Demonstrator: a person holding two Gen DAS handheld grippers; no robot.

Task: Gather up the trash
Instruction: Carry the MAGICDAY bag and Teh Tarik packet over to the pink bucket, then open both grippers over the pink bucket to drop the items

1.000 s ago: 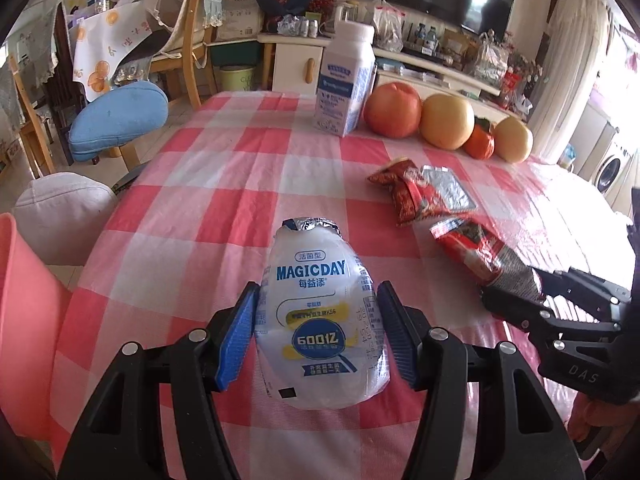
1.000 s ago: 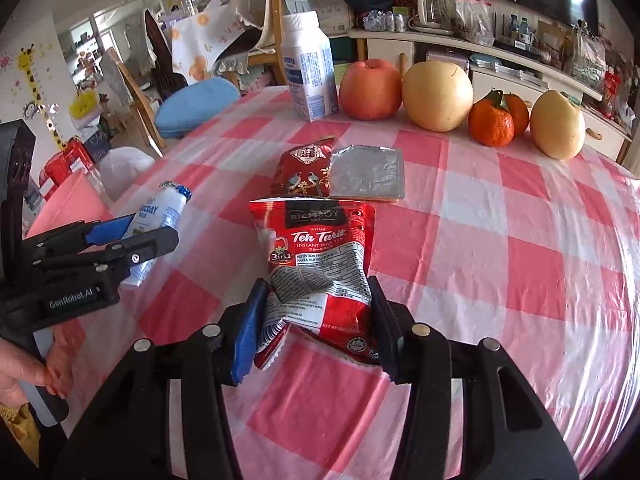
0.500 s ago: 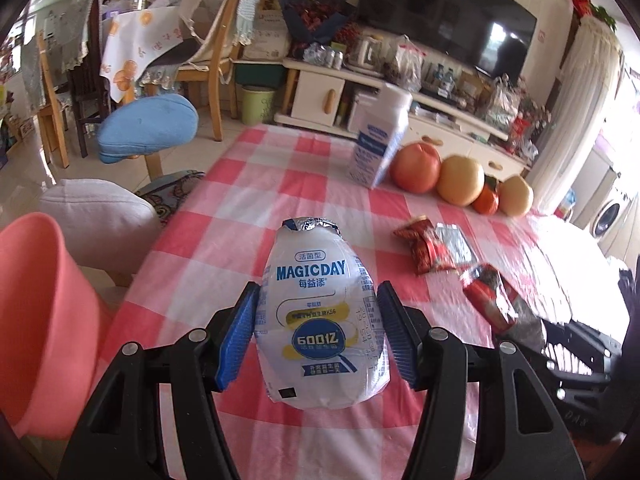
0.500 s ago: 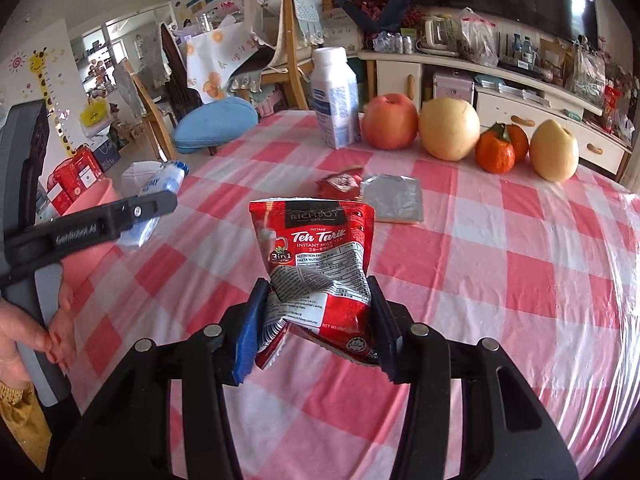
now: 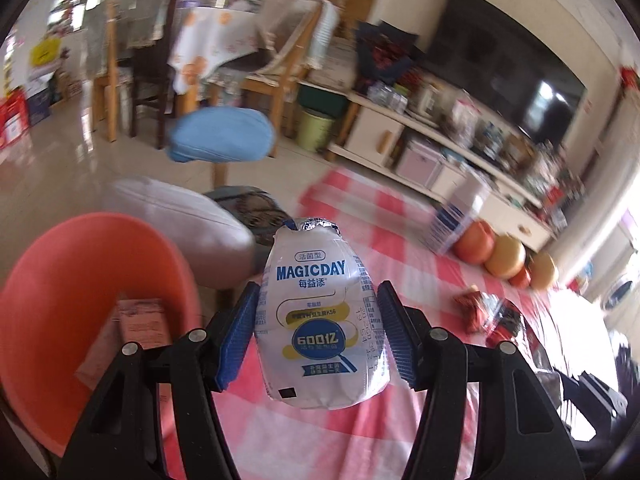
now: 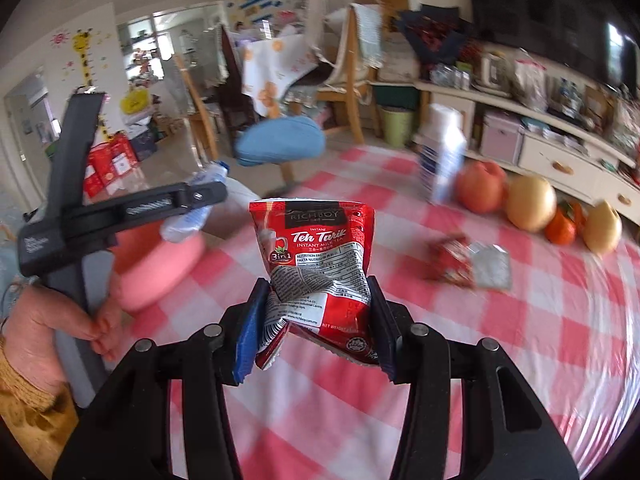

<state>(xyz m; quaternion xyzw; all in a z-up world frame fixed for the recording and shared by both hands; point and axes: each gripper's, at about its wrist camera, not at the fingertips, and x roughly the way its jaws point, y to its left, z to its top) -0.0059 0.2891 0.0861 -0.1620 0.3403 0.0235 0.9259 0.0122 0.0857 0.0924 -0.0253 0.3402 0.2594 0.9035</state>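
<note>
At about nine o'clock from my left hand-held gripper (image 5: 318, 336) stands the orange bin (image 5: 48, 280), with flat pinkish packets (image 5: 138, 324) lying inside. That hand-held gripper is clamped on the white MAGICDAY bottle (image 5: 322, 320), held above the checked surface (image 5: 400, 240). Only the right view shows my left hand (image 6: 48, 332) on its handle; there my right hand-held gripper (image 6: 318, 328) is clamped on the red Teh Tarik sachet (image 6: 316, 264), with a torn wrapper (image 6: 468, 262) lying at two o'clock.
</note>
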